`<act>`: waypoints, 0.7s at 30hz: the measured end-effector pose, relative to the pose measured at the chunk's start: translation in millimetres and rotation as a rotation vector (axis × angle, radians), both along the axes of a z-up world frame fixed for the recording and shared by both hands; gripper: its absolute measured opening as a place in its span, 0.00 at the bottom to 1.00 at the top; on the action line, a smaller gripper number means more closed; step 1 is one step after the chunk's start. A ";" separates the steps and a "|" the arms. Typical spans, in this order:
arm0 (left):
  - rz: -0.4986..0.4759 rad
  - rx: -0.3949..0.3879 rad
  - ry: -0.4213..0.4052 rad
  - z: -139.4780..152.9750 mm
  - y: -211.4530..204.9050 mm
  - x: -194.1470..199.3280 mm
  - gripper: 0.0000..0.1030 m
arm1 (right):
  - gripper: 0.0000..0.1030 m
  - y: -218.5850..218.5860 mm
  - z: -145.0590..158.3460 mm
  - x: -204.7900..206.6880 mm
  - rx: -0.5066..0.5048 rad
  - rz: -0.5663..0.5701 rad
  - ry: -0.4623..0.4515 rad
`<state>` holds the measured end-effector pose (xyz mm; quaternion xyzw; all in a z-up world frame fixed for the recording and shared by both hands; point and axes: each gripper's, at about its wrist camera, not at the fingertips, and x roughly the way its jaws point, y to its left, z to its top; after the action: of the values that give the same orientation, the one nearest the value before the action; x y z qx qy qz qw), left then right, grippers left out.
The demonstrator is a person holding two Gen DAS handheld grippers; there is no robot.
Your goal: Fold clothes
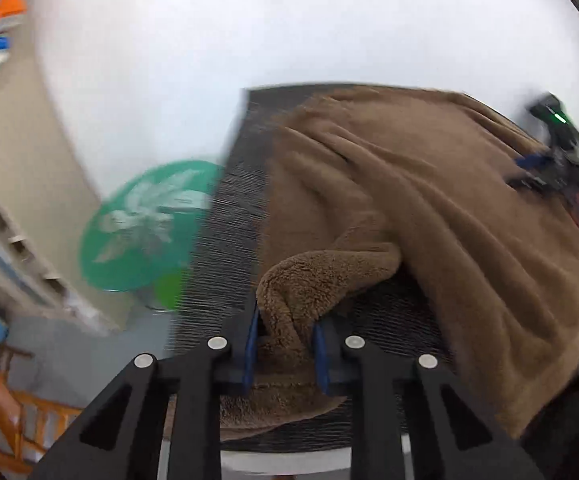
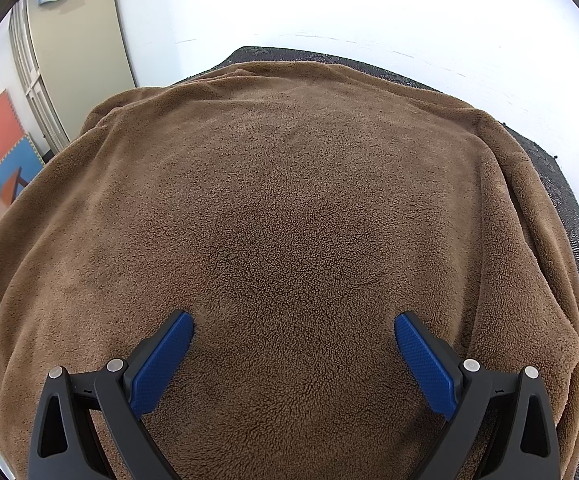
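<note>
White wall behind, dark woven mat (image 2: 569, 216) below, brown fleece garment (image 2: 289, 200) spread over nearly all of it.

Largest is the thick, pile-surfaced brown fleece, lying across the mat with only the mat's far and right edges bare; it looks soft, limp and fairly bulky, likely to sag and drag rather than slip, so a hem or corner gives the surest hold. At the garment's near-left corner the left gripper (image 1: 285, 344) pinches a bunched fold between its blue pads. Over the garment's near middle the right gripper (image 2: 293, 344) is spread wide, its pads touching or just above the pile and clamping nothing.
</note>
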<state>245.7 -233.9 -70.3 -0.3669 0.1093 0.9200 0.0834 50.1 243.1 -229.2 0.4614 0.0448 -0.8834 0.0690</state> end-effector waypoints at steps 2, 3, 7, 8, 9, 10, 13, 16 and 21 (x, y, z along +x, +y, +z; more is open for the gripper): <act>0.094 -0.045 0.055 6.9 -9.7 3.1 0.24 | 0.99 0.2 0.2 0.0 0.000 0.000 0.000; 0.147 -0.071 0.086 11.4 -15.6 5.3 0.24 | 0.99 0.3 0.4 0.0 0.000 0.000 0.000; 0.186 -0.022 0.083 13.3 -28.4 13.9 0.26 | 0.99 0.4 1.1 -0.3 0.000 0.000 -0.001; 0.172 -0.041 0.060 9.1 -25.0 15.5 0.38 | 0.99 0.6 1.4 -0.3 0.000 0.000 -0.001; 0.166 -0.071 0.046 5.7 -21.8 17.3 0.58 | 0.99 0.5 1.8 -0.4 0.000 0.000 -0.001; 0.152 -0.109 0.036 0.7 -18.5 20.8 0.68 | 0.99 0.5 2.0 -0.6 0.000 0.000 -0.001; 0.113 -0.135 0.032 -7.4 -12.9 31.1 0.79 | 0.99 0.4 2.5 -0.8 0.000 -0.001 -0.001; 0.061 -0.087 0.041 -4.0 -12.1 49.5 0.80 | 0.99 0.7 2.6 -0.7 0.000 0.000 -0.001; -0.076 -0.031 0.077 3.4 -5.9 88.7 0.81 | 0.99 0.7 3.1 -0.9 0.000 0.000 -0.002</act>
<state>334.4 -239.8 -67.0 -0.3282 0.1407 0.9278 0.1083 49.2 243.8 -226.1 0.4624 0.0449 -0.8828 0.0690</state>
